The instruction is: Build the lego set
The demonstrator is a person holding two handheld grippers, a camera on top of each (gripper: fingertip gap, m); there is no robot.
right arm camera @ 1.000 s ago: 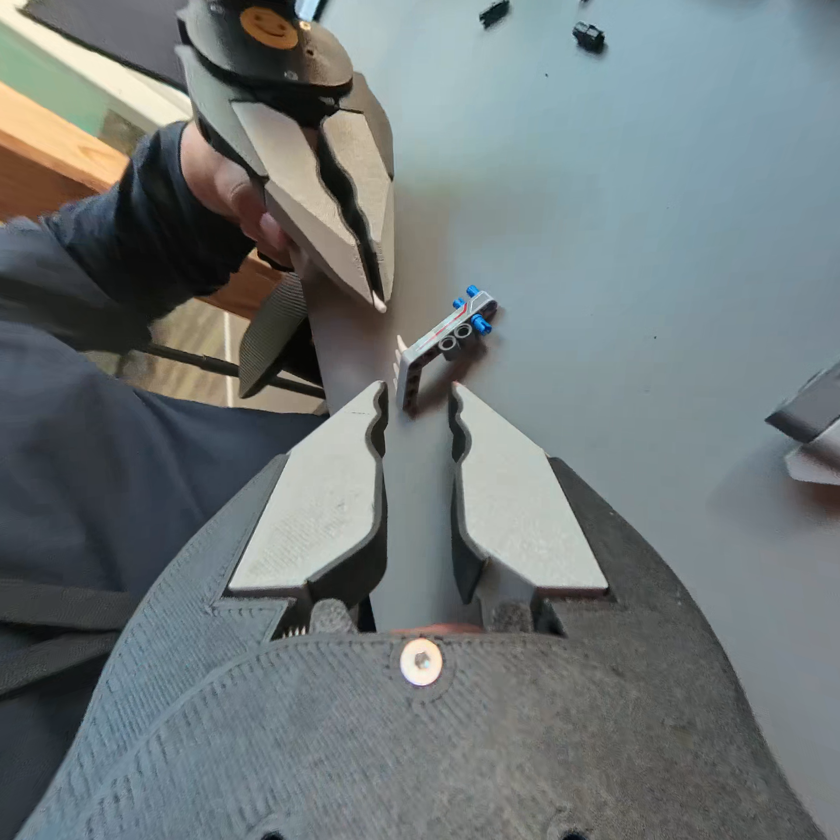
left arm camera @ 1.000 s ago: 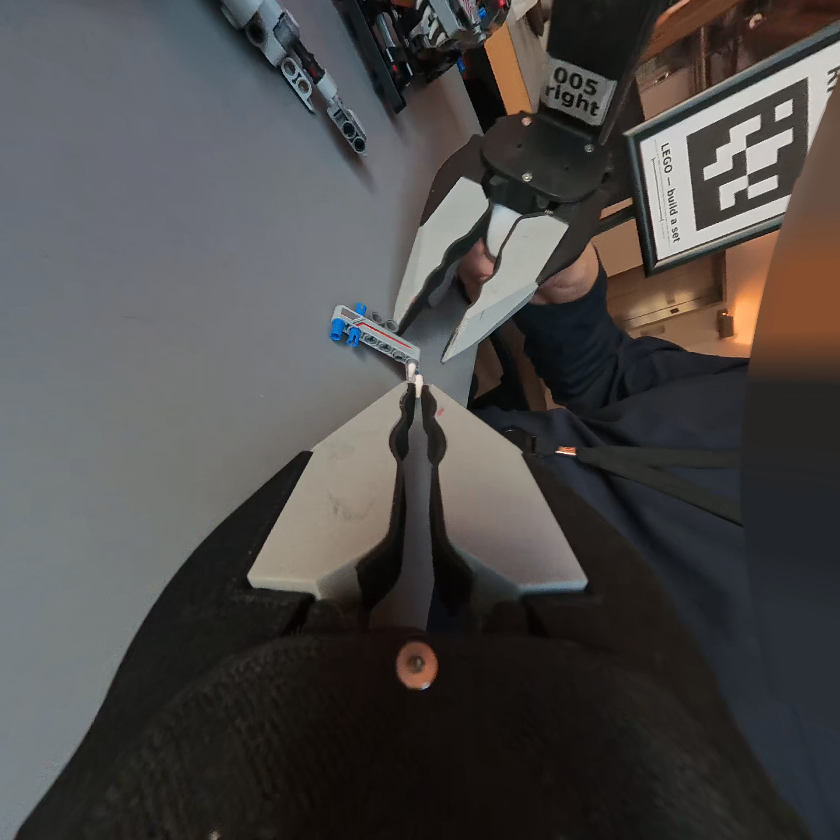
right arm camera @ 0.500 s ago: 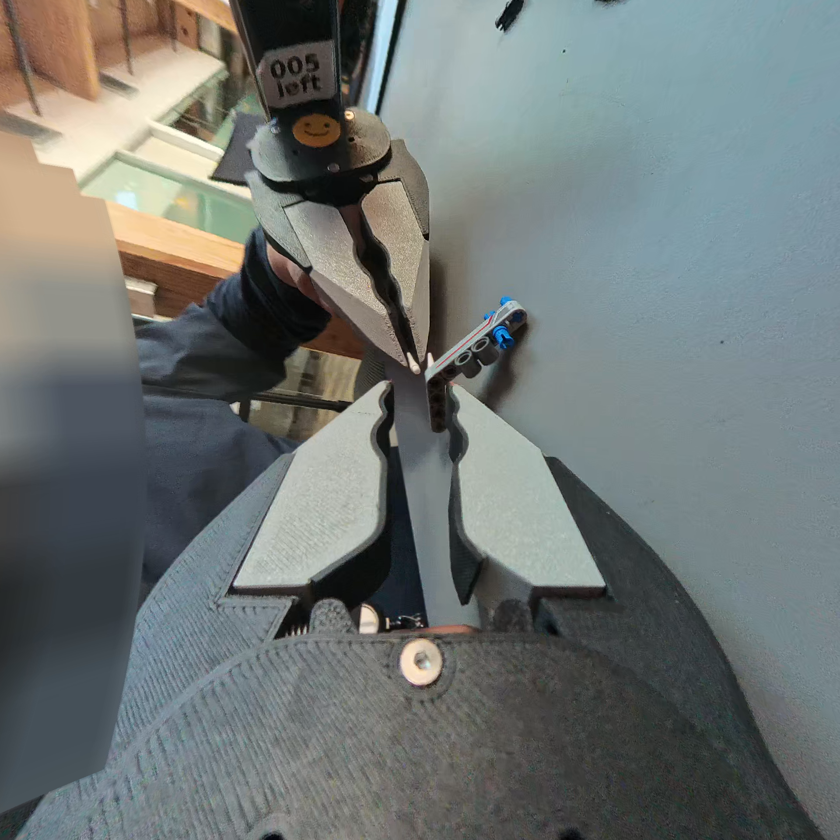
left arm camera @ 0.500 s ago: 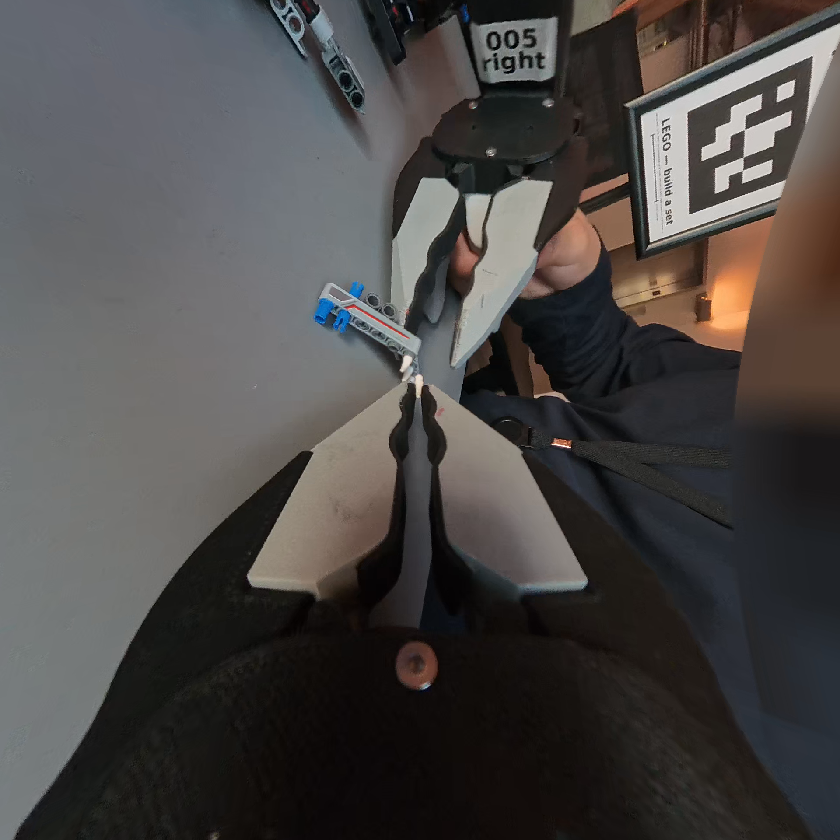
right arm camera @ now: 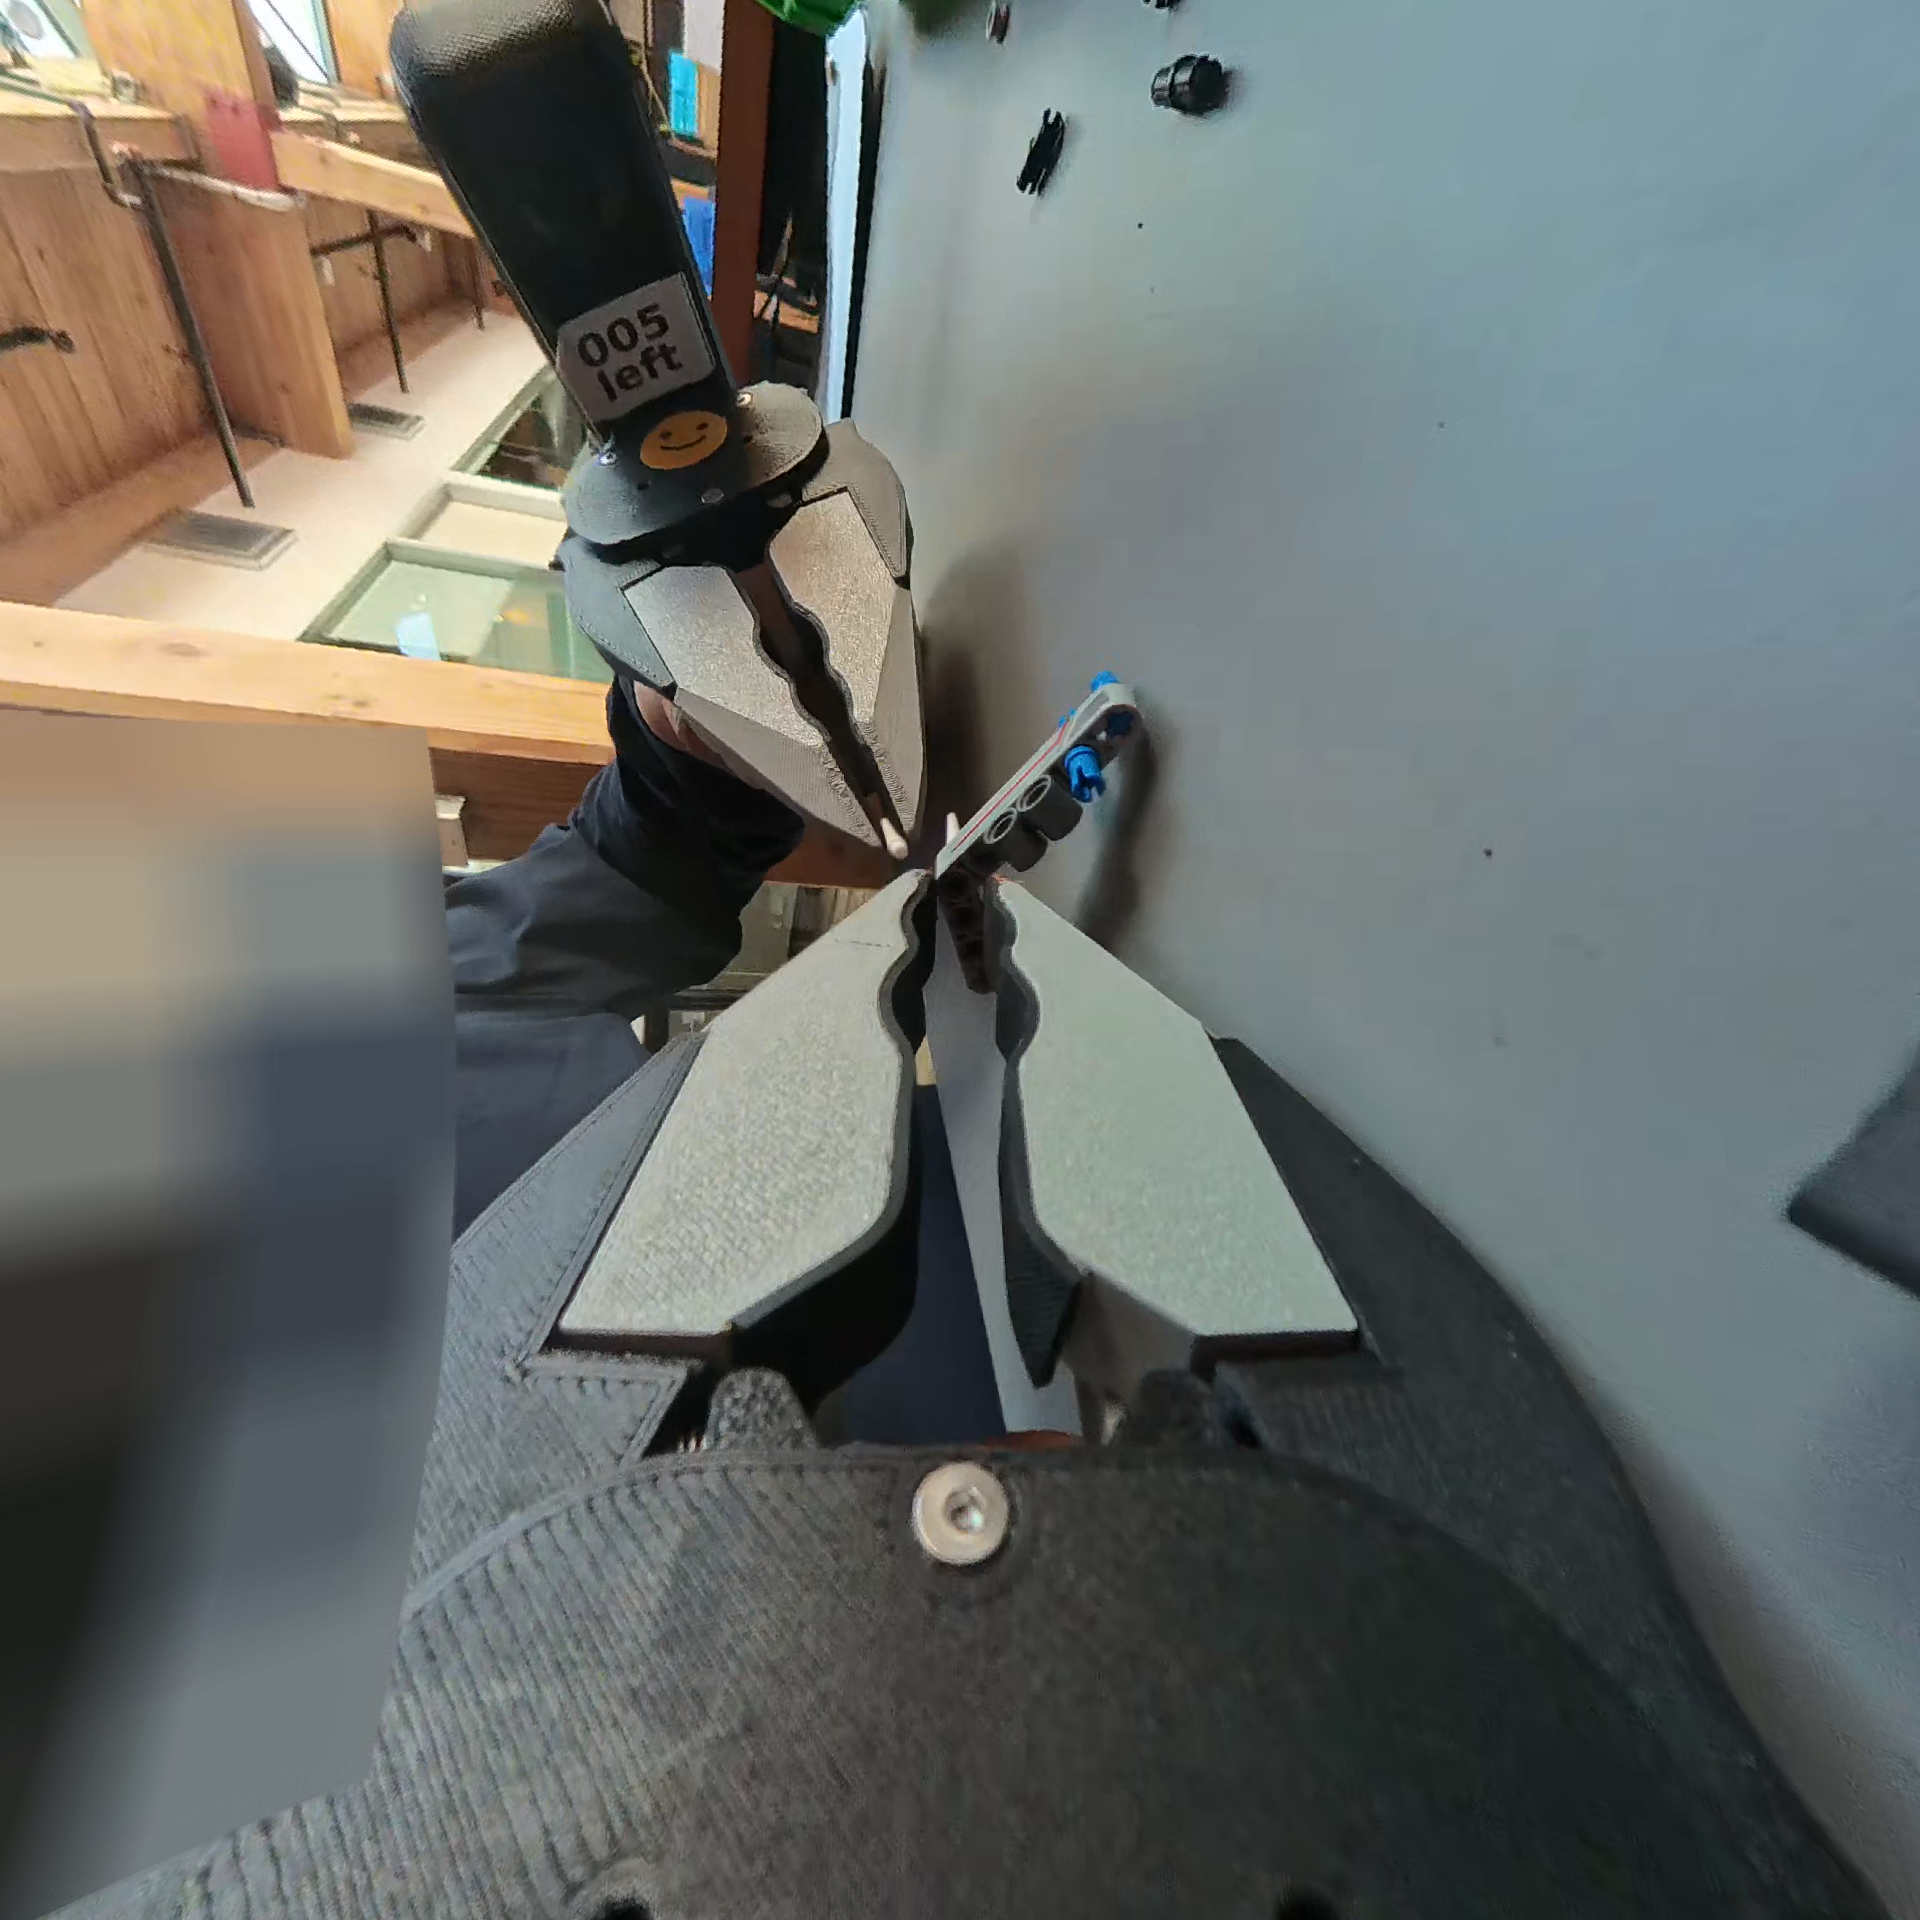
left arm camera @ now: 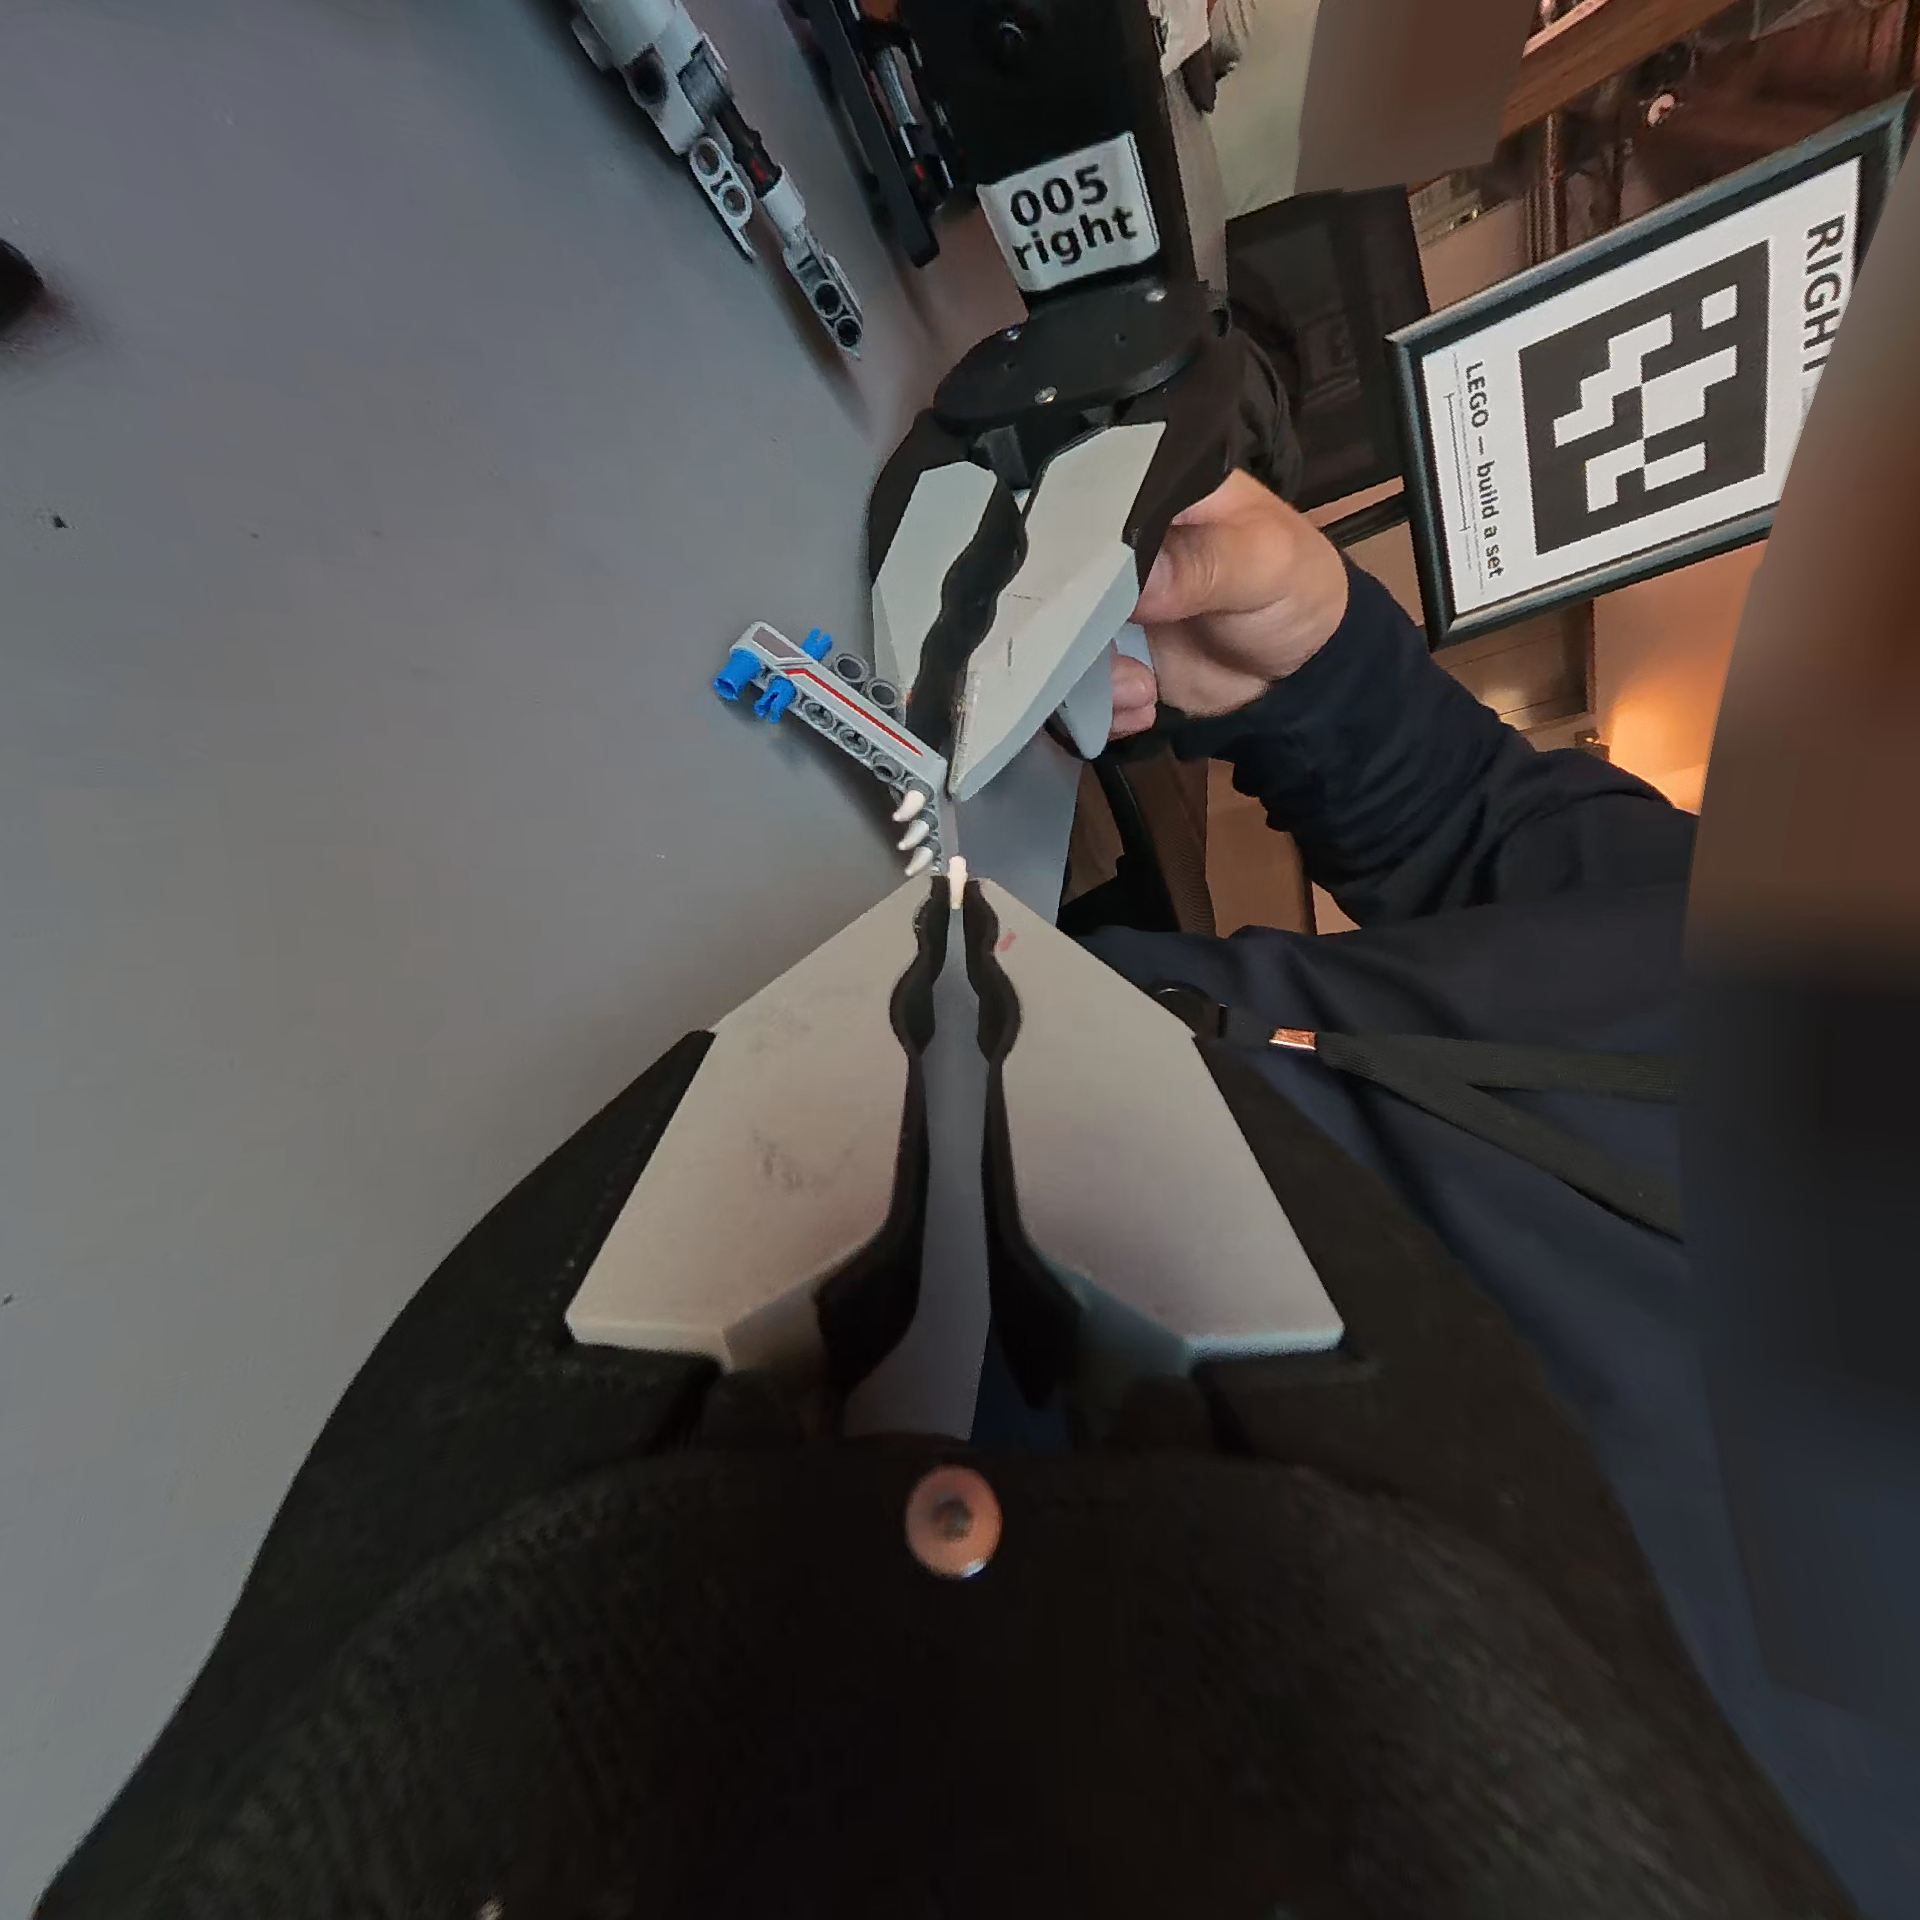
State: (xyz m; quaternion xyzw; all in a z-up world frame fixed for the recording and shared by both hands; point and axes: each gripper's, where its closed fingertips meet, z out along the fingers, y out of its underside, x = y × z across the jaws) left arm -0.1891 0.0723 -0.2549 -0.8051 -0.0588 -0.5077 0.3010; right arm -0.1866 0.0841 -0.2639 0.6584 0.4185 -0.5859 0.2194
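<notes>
A grey angled lego beam [left arm camera: 831,717] carries blue pins [left arm camera: 743,681] at one end and three white teeth [left arm camera: 914,831] at the other. My right gripper [right arm camera: 958,899] is shut on the beam's toothed end [right arm camera: 1023,800] and holds it tilted above the grey table [right arm camera: 1455,520]. It also shows in the left wrist view [left arm camera: 951,774]. My left gripper [left arm camera: 951,899] is shut on a single small white tooth [left arm camera: 956,871]. That tooth's tip sits just short of the beam's row of teeth. The left gripper [right arm camera: 899,836] faces the right one tip to tip.
Longer lego assemblies [left arm camera: 727,177] lie at the table's far side. Small black parts [right arm camera: 1190,78] lie farther off on the table. A framed sign with a black-and-white marker [left arm camera: 1621,416] stands beyond the table edge. A dark object [right arm camera: 1860,1195] sits at the right. Less than 4 cm separates the two grippers' tips.
My right gripper came down, closed on the beam's toothed end and raised it off the table. My left gripper kept hold of the white tooth close to the beam's teeth.
</notes>
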